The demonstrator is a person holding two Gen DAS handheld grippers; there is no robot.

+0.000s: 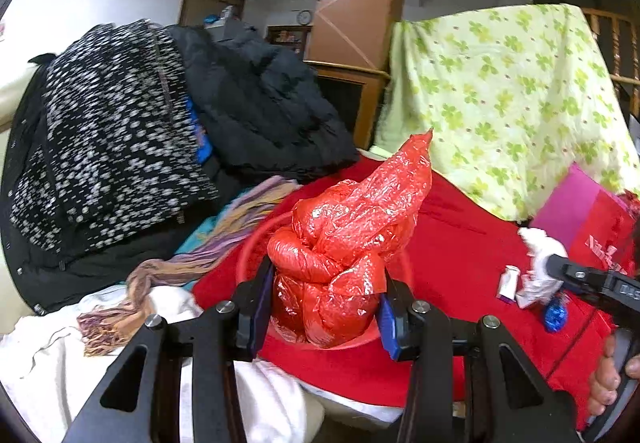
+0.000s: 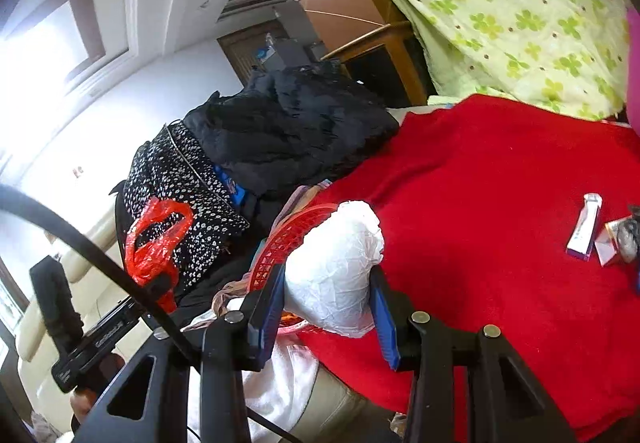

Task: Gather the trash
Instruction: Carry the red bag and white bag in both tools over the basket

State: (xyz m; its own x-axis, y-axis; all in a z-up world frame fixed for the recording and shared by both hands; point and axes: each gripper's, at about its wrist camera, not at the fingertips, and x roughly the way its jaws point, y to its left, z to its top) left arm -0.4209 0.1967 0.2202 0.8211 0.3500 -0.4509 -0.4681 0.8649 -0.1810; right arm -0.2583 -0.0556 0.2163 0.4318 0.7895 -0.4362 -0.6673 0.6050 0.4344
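My left gripper (image 1: 326,303) is shut on a crumpled red plastic bag (image 1: 344,239) and holds it over a red basket (image 1: 248,255) on the red cloth (image 1: 460,243). My right gripper (image 2: 330,299) is shut on a wad of white paper (image 2: 336,271), just beside the red basket (image 2: 288,239). The right gripper with its white wad (image 1: 540,255) also shows in the left wrist view at the right. The left gripper and red bag (image 2: 156,239) show in the right wrist view at the left. A small white tube (image 2: 584,227) and wrappers (image 2: 612,239) lie on the cloth.
A pile of black and spotted clothes (image 1: 120,131) and a striped scarf (image 1: 192,259) lie to the left. A green flowered sheet (image 1: 512,91) drapes a chair behind. A pink and red bag (image 1: 588,219) and a blue wrapper (image 1: 556,315) are at the right.
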